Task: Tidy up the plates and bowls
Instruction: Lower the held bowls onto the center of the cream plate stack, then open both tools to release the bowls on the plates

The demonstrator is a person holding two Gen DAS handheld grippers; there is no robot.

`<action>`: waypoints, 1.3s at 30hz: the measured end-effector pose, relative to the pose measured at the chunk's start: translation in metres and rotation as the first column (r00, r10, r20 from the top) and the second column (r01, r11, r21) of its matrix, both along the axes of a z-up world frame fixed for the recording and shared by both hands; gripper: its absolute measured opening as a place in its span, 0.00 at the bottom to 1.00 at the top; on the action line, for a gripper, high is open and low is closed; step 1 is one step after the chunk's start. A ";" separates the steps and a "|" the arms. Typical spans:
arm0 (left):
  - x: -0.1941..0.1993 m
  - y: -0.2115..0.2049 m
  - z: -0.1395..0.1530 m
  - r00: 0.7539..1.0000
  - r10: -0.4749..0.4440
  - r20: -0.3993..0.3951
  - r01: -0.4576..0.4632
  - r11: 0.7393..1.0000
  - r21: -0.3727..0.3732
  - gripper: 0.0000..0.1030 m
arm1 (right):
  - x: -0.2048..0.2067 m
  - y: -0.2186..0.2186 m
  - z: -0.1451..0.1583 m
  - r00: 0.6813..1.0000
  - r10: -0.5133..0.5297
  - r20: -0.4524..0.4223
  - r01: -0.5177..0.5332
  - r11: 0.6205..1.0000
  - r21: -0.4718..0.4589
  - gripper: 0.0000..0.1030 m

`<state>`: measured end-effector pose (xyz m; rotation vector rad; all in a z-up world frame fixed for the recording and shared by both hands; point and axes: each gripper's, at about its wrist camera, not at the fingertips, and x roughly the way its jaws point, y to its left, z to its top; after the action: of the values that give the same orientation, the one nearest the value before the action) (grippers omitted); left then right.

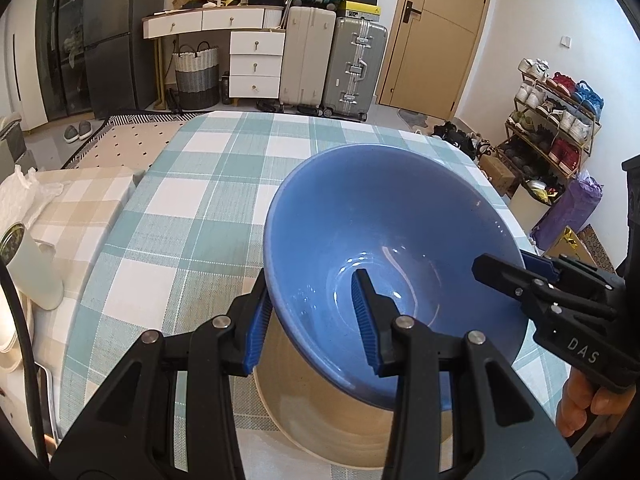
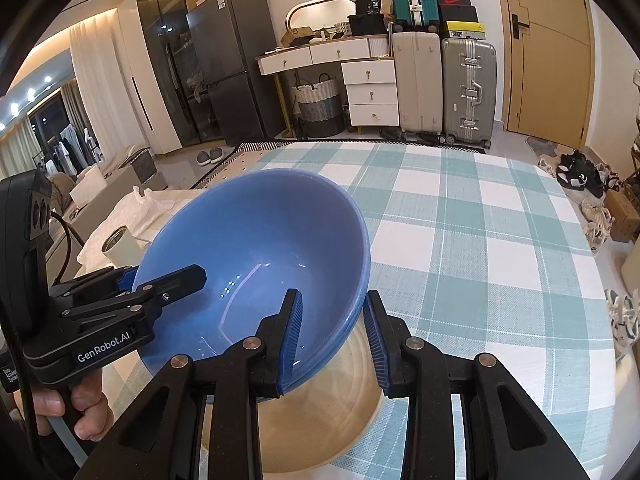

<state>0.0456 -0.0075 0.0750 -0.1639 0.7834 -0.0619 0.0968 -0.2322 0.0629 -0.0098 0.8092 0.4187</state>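
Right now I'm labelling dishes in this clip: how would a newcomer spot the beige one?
Find the teal-and-white checked table. At its near edge both grippers hold a tilted blue bowl. The beige bowl sits right beneath it, matte and sandy rather than glossy blue.

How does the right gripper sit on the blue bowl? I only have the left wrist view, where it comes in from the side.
Observer: In the right wrist view, the right gripper straddles the blue bowl's near rim, one pad inside and one outside.
Operator: Can you see what holds the left gripper?
Observer: Yes, a hand wraps its handle, below the left gripper clamped on the opposite rim.
Operator: And under the right gripper?
Observer: The beige dish's rim curves out beneath its outer finger.
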 end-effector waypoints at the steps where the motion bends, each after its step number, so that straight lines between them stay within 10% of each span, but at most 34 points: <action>1: 0.002 0.000 -0.002 1.000 -0.002 -0.004 0.002 1.000 0.000 0.35 | -0.001 0.001 0.001 1.000 0.000 -0.001 0.000 1.000 -0.002 0.31; 30: 0.018 0.003 -0.023 0.999 -0.041 -0.032 0.040 0.999 -0.032 0.40 | 0.004 -0.002 -0.005 1.000 -0.004 -0.031 0.003 1.000 -0.026 0.33; 39: 0.010 -0.003 -0.019 0.999 -0.044 0.009 0.043 0.998 0.043 0.74 | -0.002 -0.001 -0.006 0.999 0.033 -0.012 -0.034 0.999 -0.040 0.57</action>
<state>0.0560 -0.0106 0.0561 -0.1061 0.7780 -0.0870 0.0944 -0.2331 0.0570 -0.0581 0.8298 0.4345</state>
